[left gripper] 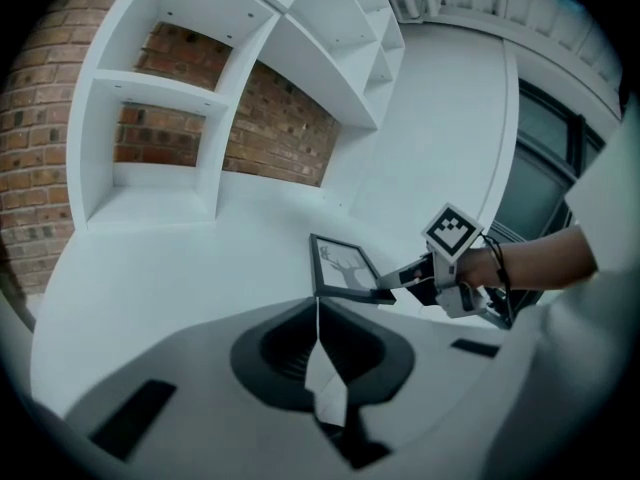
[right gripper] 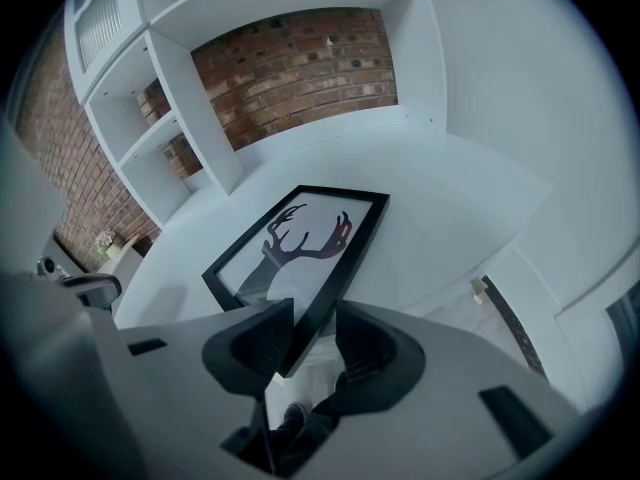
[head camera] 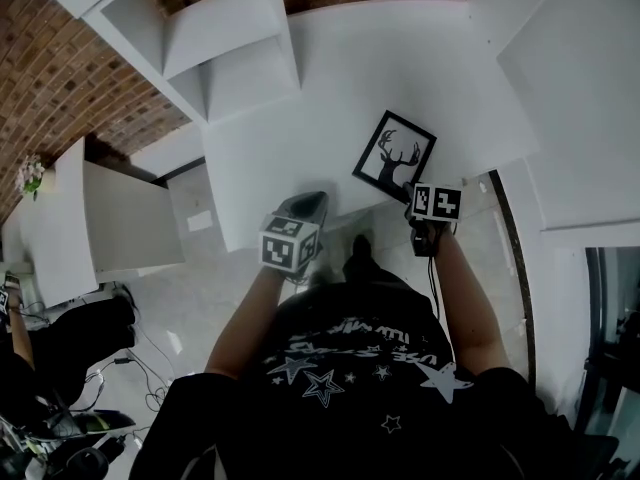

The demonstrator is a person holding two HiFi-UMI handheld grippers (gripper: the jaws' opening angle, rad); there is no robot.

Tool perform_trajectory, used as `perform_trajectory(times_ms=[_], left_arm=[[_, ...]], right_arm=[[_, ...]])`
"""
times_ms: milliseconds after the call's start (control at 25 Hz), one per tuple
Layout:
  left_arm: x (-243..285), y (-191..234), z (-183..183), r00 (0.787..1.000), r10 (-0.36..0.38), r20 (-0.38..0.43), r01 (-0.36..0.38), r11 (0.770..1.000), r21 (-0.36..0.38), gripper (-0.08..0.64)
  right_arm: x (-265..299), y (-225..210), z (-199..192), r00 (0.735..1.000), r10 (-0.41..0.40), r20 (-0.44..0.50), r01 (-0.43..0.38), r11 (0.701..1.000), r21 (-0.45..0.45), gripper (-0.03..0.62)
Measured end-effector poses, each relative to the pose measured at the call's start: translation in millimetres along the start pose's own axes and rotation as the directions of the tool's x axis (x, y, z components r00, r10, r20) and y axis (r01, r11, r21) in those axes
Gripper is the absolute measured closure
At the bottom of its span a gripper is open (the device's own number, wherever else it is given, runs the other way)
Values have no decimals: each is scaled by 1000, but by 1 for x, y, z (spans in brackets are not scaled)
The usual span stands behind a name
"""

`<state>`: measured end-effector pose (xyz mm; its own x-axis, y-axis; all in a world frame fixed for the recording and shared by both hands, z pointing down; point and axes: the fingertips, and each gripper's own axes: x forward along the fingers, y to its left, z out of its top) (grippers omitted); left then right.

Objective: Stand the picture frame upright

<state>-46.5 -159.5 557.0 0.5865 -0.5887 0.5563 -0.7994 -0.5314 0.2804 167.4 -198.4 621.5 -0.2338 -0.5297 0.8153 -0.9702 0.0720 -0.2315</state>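
The picture frame (right gripper: 300, 238) lies flat on the desk (right gripper: 440, 218), running toward 12 o'clock from the right gripper (right gripper: 312, 318). That gripper's half-open jaws straddle the frame's near corner, unclamped. The left gripper (left gripper: 320, 313), closed and empty, sits at the frame's 8 o'clock.

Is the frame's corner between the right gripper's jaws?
Yes, the right gripper view shows a corner of the picture frame lying between the parted jaws of the right gripper.
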Motion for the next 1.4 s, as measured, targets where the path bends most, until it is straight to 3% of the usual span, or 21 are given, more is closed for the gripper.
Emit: perform_trajectory(times_ms=[440,640,800,1120,1400], left_arm=[[-18,-4,-11,1000,-26,-1,26,999,20,541],[-30,-1,-18,1000,-31,-4,31,999,20,541],[-40,3,-27,999,-36,-16,36,999,17,541],[-45,3,-45,996,-68,-62,70,997,21,541],[-30,-21,-54,989,-100,-106,100,995,-11,541]], right_arm=[[-9,-4,-21,999,-47,-5,47,991,125,405],[-5,1,-28,999,33,9,-34,961,273,399],[-3,8,-28,994,106,28,-109,934,340,459],[-9,14,-33,993,118,-7,-111,955,275,472],[-16,12,-42,981,191,-42,-180,966,184,477]])
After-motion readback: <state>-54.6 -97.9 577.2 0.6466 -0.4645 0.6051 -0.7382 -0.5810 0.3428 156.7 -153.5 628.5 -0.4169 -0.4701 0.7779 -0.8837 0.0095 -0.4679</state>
